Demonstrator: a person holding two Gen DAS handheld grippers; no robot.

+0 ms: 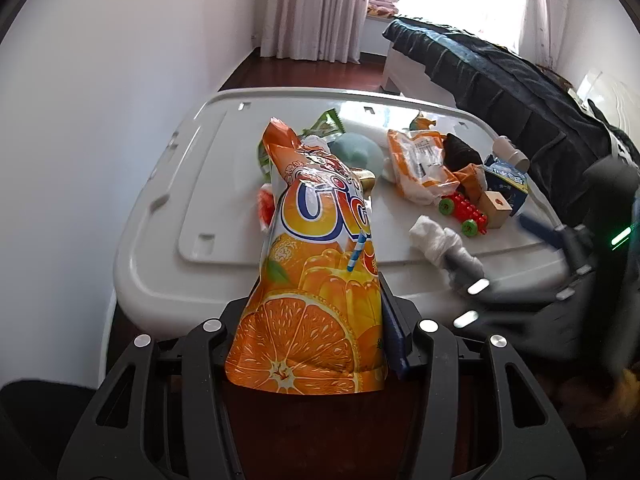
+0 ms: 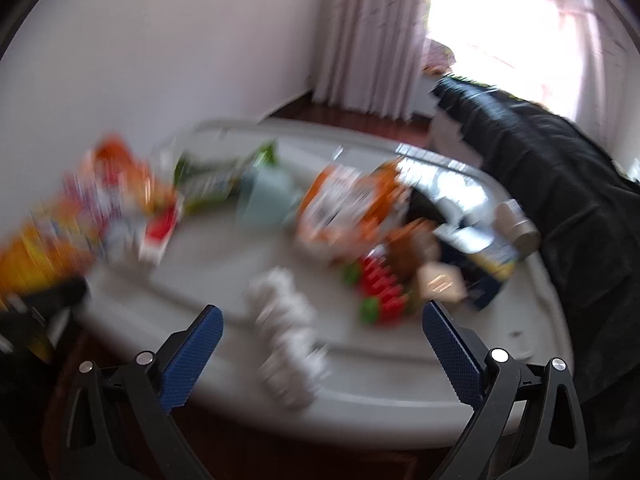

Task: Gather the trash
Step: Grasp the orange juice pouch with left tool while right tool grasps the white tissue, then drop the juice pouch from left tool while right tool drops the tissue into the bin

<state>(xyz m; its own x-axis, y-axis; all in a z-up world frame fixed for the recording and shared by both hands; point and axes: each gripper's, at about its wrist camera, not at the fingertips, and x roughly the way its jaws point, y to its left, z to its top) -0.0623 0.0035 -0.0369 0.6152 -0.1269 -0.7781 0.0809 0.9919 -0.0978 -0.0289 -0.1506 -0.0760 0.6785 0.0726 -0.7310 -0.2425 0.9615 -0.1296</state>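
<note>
An orange jelly-drink pouch (image 1: 308,280), glossy and crinkled foil printed with orange slices and a moulded jelly, is clamped upright between the fingers of the left gripper (image 1: 310,332); its flat base sits low between the black linkages and its crumpled top rises in front of the table. A blue ribbed pad is seen pressed against the pouch's right edge.

The white plastic lid (image 1: 160,216), a smooth moulded surface with rounded corners and a raised inner panel, serves as the table. On it are scattered a crumpled white tissue (image 1: 436,242), soft and wadded, near the front edge; a red studded toy car (image 1: 464,210) with green wheels just behind it; a wooden cube (image 1: 496,208) touching the toy; a torn orange-and-white wrapper (image 1: 420,168); a green wrapper (image 1: 326,124) at the back; a pale blue rounded object (image 1: 354,152); and a dark blue carton (image 1: 508,184) at the right.

In the right wrist view, heavily blurred, the right gripper (image 2: 322,326) is seen spread wide, its blue textured pads (image 2: 192,356) well apart, with the tissue (image 2: 288,344) lying on the lid (image 2: 400,392) between them and nothing grasped. The same gripper appears blurred at the right in the left wrist view, beside the tissue.

A dark quilted cover (image 1: 500,76) and pleated curtains (image 1: 316,8) are seen behind.
</note>
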